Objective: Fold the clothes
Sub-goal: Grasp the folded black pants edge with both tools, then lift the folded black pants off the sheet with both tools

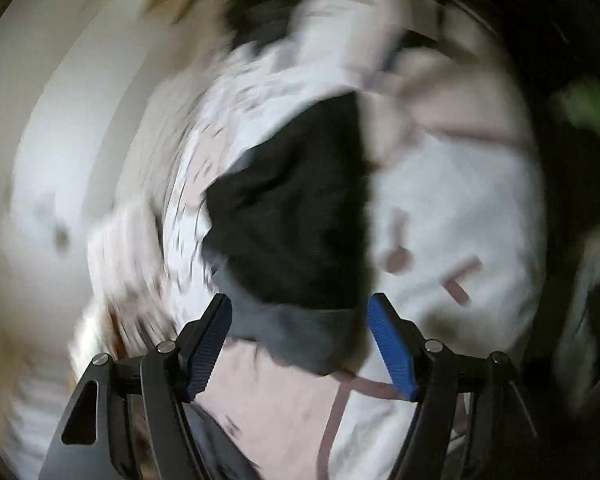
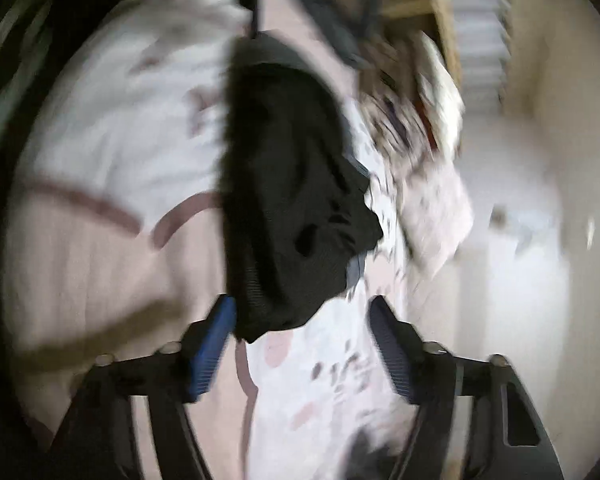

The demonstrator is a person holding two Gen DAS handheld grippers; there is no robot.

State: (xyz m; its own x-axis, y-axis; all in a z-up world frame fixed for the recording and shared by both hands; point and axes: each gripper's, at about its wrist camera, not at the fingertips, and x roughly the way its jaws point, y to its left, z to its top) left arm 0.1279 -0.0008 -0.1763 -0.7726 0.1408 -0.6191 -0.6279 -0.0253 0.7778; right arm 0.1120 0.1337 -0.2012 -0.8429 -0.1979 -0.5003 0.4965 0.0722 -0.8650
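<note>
- Both views are heavily smeared by motion, so fine detail is lost.
- The left tool [image 1: 300,314] has its two blue-padded fingers [image 1: 392,344] spread wide apart; neither pad presses on anything.
- A black garment [image 1: 296,216] lies ahead of the left tool, its grey-edged lower hem [image 1: 300,332] showing in the gap between the fingertips. Whether the hem brushes a pad cannot be told through the blur.
- The garment rests on a pale bed cover [image 1: 460,200] printed with dull pink lines and blocks, and it sits near the middle of what shows of the bed.
- To the garment's left in this view lies a crumpled white cloth with small dark speckles [image 1: 204,128], touching or overlapping the garment's edge.
- The right tool [image 2: 302,314] is likewise spread, its blue pads [image 2: 210,348] well apart and clamping nothing.
- In the right view the same black garment [image 2: 288,184] hangs or lies as a long dark shape ahead of the tool, its lower tip just beside the left-hand pad; contact there cannot be judged.
- The pink-lined bed cover [image 2: 112,152] fills the left of that view, and the speckled white cloth [image 2: 400,184] lies along the garment's right side.
- Beyond the speckled cloth a pale floor or wall [image 2: 520,280] shows, too blurred to tell which.
</note>
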